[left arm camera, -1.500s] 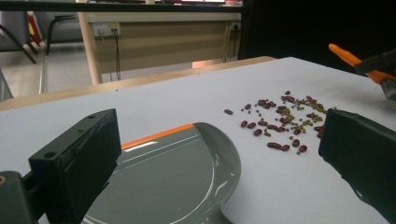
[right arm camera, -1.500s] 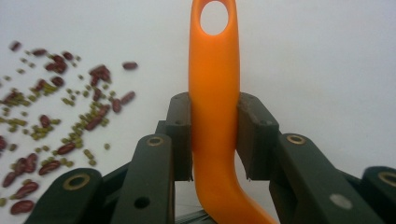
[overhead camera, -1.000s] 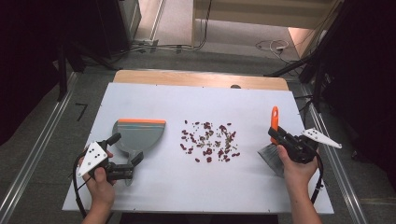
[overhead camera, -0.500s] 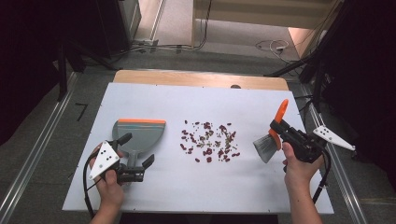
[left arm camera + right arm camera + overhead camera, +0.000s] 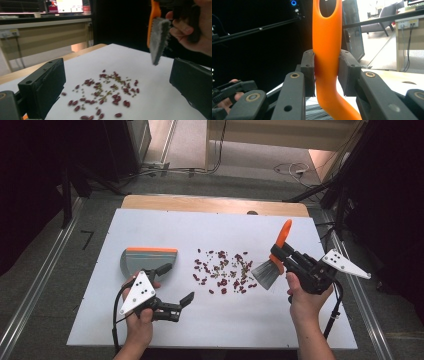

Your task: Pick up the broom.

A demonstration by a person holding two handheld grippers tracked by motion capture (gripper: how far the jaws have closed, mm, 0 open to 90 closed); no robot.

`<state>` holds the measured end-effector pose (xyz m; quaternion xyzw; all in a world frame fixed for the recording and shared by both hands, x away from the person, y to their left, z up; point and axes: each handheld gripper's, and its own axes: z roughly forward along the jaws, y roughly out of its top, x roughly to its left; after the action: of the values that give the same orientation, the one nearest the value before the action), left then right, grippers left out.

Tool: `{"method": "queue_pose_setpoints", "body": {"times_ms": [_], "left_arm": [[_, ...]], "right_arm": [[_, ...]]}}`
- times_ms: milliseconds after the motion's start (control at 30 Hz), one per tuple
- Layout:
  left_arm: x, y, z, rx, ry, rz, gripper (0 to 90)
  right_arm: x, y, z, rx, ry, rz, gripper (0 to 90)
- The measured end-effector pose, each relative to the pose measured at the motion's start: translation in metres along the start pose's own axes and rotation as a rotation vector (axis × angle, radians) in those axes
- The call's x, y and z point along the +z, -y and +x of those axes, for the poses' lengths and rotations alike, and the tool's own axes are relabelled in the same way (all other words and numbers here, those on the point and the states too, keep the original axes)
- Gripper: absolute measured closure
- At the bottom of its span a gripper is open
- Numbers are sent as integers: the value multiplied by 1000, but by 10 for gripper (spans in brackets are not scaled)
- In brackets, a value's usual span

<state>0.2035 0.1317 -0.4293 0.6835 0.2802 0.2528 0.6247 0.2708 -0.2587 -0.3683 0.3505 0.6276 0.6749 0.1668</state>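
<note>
no readable writing. the right gripper (image 5: 281, 254) clamps the orange-handled brush (image 5: 272, 265), bristles just beside the scattered beans (image 5: 223, 272). the left gripper (image 5: 176, 285) gapes wide, empty, dustpan (image 5: 148, 259) just beyond it.

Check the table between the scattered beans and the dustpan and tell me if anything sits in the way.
Nothing visible does. Bare white table lies between the beans and the dustpan. The left gripper hovers open just beside that strip.

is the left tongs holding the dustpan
No, the left tongs stand open and empty above the table, beside the dustpan.
</note>
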Motion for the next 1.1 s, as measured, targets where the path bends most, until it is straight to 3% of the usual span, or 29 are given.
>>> {"method": "queue_pose_setpoints", "body": {"times_ms": [100,133,367,467,533,633,800,833,900,967,1100], "left_arm": [[10,-5,-12,-6,18,-3,33],[16,-8,-19,-16,43,-2,40],[35,-19,-37,-23,99,6,117],[43,-23,-47,-48,127,13,161],[53,-23,-55,-87,142,57,177],[60,-20,-60,-118,137,78,223],[63,-20,-66,-132,145,80,282],[63,-21,-68,-125,131,79,299],[63,-21,-68,-132,122,83,356],[63,-20,-67,-142,95,86,475],[55,-20,-66,-125,90,58,692]], "right_arm": [[5,0,12,-3,-21,2,671],[6,0,15,-3,-31,7,671],[16,8,39,-15,-55,25,671],[20,12,49,-21,-63,25,671],[22,13,55,-22,-77,25,671],[25,16,64,-20,-89,24,670],[29,20,77,-31,-116,28,670],[30,21,80,-32,-121,28,670],[31,23,84,-37,-127,28,670],[31,25,88,-43,-124,30,670],[31,25,89,-36,-115,22,669]]}}
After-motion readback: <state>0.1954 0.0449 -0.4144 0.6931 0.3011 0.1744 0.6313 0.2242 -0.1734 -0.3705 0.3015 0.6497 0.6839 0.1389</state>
